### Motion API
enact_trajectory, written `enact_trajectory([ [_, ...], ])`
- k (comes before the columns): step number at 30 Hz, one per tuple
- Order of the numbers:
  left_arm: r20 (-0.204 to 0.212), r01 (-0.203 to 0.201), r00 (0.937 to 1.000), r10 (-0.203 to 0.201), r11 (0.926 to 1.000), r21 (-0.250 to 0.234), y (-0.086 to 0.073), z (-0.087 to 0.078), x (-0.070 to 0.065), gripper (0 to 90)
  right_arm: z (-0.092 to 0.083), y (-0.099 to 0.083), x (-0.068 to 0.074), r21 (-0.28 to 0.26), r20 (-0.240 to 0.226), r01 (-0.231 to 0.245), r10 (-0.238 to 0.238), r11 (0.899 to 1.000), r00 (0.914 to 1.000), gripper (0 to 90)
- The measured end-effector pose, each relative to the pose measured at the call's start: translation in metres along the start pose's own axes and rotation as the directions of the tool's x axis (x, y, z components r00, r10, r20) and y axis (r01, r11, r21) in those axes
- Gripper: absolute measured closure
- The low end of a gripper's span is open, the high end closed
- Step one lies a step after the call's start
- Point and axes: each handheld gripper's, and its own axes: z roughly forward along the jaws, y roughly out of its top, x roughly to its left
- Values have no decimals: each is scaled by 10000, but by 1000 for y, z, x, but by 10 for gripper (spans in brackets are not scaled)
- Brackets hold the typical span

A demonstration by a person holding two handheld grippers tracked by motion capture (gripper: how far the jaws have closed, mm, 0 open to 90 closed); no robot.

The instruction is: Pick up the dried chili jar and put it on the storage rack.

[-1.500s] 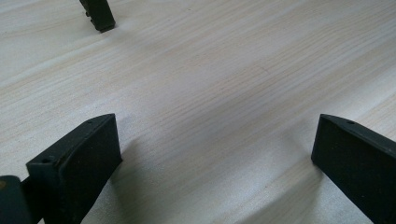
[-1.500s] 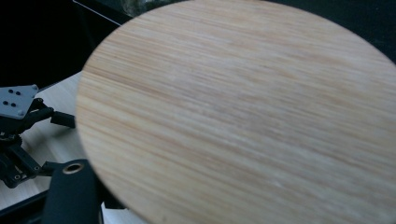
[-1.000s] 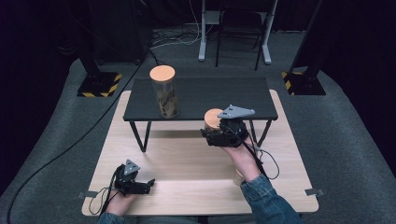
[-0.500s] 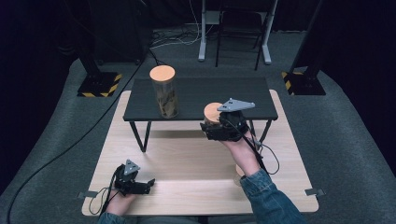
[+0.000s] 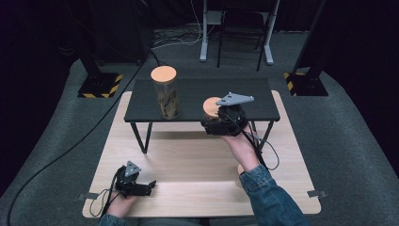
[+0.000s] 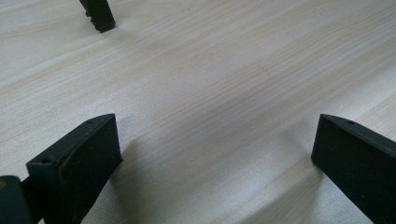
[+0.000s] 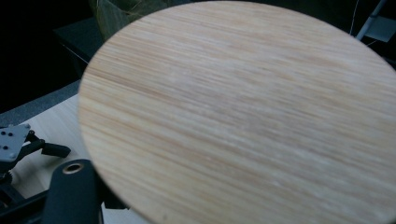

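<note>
Dark room, grey carpet, cables and metal stand legs at the back; in the middle a pale wooden table (image 5: 188, 160) bearing a low black shelf on thin legs (image 5: 197, 92). On the shelf's left part, upright and set down, a tall clear glass jar with a round wooden lid (image 5: 165, 94): that one counts as placed. At the shelf's front edge, right of centre, a second jar with a round wooden lid (image 5: 211, 106), raised off the table in the right gripper (image 5: 215, 120) and level with the shelf top, not yet resting on it. Jaws drawn close together, probably clamped on this jar, though the broad lid hides the contact in the right gripper view. Left gripper (image 5: 148, 186) low on the table near the front left corner, well apart from both jars, jaws wide apart with bare wood between them (image 6: 215, 154), holding nothing. Roughly halfway by this reading: one jar up, the other to be carried over the edge, set down beside the first and let go. Count: two lidded jars, two wooden lids, one black shelf, one table, two grippers.
</note>
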Motion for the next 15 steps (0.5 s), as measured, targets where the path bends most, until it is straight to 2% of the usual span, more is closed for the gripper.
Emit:
enact_trajectory([
  [15, 16, -12, 10000, 12, 10000, 0, 0, 0, 0, 11, 18, 17, -11, 72, 305, -116, 114, 9999, 9995, 245],
])
